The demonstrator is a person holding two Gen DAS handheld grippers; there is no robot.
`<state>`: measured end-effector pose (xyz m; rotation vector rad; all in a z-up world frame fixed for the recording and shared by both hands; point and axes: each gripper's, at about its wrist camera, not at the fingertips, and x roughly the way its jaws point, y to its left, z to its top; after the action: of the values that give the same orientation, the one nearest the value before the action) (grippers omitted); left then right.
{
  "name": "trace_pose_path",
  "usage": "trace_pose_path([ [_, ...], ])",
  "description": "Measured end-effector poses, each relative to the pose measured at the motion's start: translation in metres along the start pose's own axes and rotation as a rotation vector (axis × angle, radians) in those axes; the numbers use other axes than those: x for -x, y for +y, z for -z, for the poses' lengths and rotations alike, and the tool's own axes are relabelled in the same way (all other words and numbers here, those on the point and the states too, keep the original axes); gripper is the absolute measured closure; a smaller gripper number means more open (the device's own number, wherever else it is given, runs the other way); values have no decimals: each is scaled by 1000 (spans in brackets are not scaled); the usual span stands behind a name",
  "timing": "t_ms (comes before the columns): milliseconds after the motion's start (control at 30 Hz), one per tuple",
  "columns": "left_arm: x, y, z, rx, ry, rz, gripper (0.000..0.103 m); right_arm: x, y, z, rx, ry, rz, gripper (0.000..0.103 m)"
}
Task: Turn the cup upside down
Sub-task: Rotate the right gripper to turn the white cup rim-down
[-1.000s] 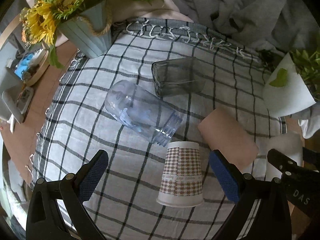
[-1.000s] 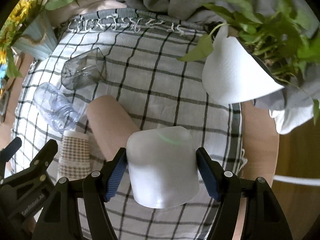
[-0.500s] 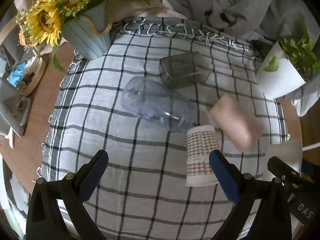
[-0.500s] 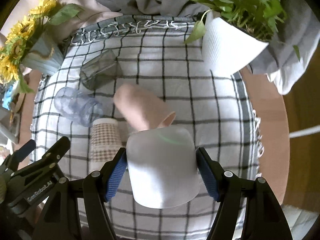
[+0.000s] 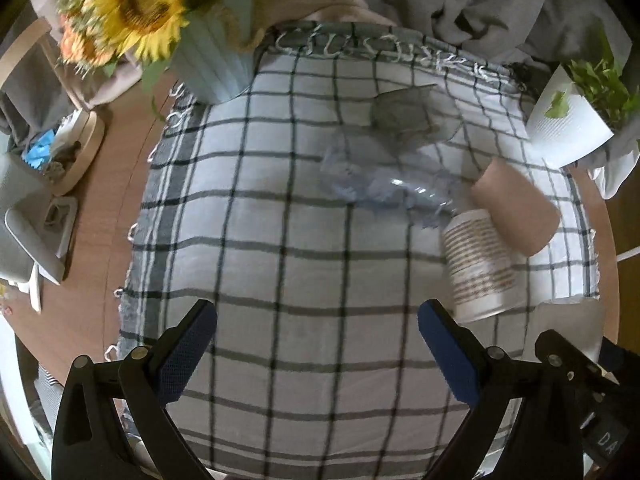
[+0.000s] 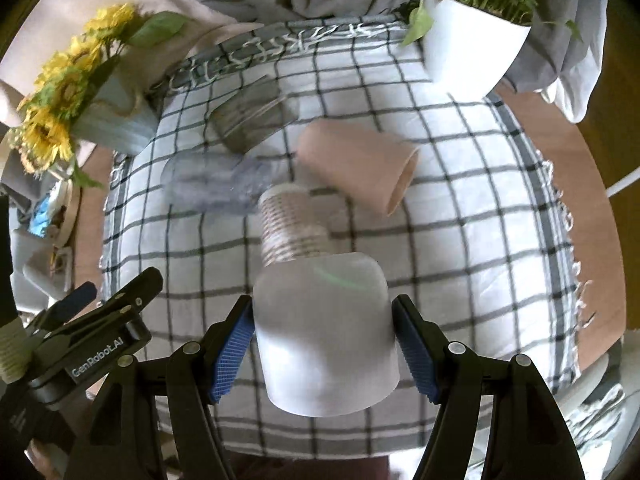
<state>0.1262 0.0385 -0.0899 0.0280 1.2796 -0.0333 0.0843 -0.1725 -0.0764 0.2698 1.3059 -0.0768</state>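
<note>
Both tools are matte black plastic. The left tongs (image 5: pixel 316 344) end in two angular arms, each tipped with a dark blue pad of fine mesh texture, with round silver screws set along each arm. The right tongs (image 6: pixel 323 344) are built alike: blue ribbed pads on black arms, silver screw heads at the joints. Seen from the right wrist, the side of the left tool carries white lettering reading GenRobot.AI; its far edge is blurred
</note>
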Motion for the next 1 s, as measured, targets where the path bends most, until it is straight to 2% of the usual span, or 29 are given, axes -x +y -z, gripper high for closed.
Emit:
trace_pose_path([
  [467,-22,70,20,14,60,-61,0,-44,58,34,-37,86,-79,34],
  [1000,-55,122,31,79,152,-97,0,-101,113,32,18,178,-90,34],
])
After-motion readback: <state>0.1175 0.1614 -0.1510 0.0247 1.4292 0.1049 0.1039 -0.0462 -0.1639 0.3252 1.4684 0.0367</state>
